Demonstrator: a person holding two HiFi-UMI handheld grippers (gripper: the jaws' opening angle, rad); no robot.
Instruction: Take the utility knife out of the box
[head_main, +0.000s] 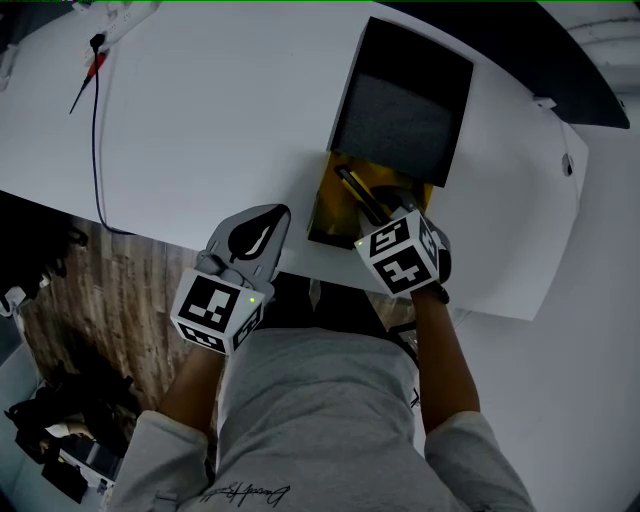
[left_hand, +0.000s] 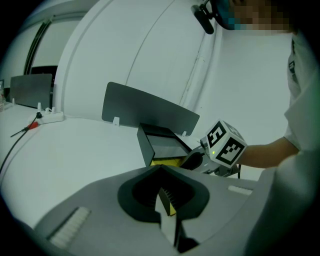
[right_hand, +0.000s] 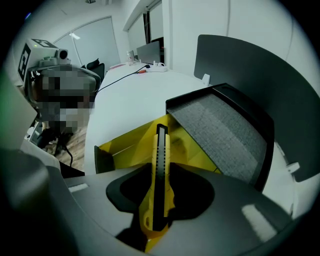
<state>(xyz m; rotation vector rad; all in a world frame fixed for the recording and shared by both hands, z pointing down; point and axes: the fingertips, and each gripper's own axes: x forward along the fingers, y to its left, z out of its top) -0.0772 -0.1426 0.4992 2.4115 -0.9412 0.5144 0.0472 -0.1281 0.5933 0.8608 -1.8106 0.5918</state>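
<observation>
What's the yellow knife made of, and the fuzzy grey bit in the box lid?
The utility knife is probably hard plastic: a smooth yellow shell with a black ribbed strip. The lid lining looks like foam or felt, matte grey and grainy; I can't tell which.

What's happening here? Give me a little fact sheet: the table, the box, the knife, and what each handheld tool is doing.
Surface: white table
Box: black, open, yellow inside, grey foam lining in its lid
Knife: yellow-and-black utility knife, tip over the box's yellow inside
Right gripper: closed on the knife's handle
Left gripper: jaws together, empty, left of the box and apart from it
</observation>
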